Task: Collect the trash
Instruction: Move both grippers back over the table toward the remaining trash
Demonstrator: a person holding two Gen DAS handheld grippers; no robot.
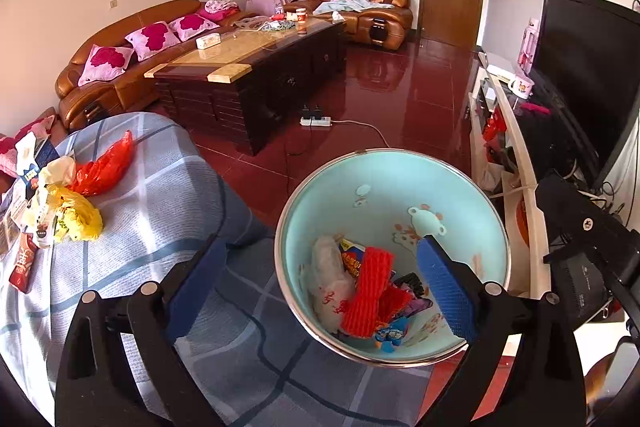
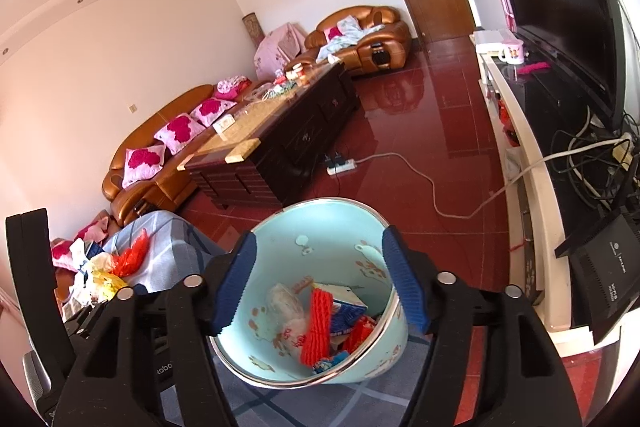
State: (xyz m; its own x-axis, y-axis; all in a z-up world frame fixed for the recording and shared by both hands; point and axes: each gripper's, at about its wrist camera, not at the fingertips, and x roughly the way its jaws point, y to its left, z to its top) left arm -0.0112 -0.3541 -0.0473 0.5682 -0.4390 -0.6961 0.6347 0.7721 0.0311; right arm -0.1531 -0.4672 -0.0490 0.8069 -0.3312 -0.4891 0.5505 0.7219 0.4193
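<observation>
1. Our left gripper [image 1: 320,287] stands with its blue pads spread wide and holds nothing; one pad hangs over the plaid blanket [image 1: 168,195], the other over the inside of the enamel basin [image 1: 472,195].
2. Our right gripper [image 2: 320,283] is spread as well, a pad to either side of the basin's mouth [image 2: 280,235]; we cannot tell whether the pads touch its rim.
3. The light-blue basin sits straight ahead of both tools on the blanket, tilted toward us, steel rim showing. In it lie red foam fruit netting [image 1: 366,291], a white plastic bag with red characters [image 1: 330,279] we cannot read, a blue printed carton [image 2: 346,311] and bright wrappers.
4. More trash lies far to the left of the left tool on the blanket: a red plastic bag [image 1: 106,167], a yellow bag [image 1: 78,211], and a red packet [image 1: 24,263] with white writing too blurred to read.
5. To the right of the right tool stands a black router [image 2: 608,275], its white lettering small and unclear.
6. Beyond the basin, open red tiled floor [image 1: 384,95] runs ahead, crossed by a white power strip [image 1: 316,122] and cable.
</observation>
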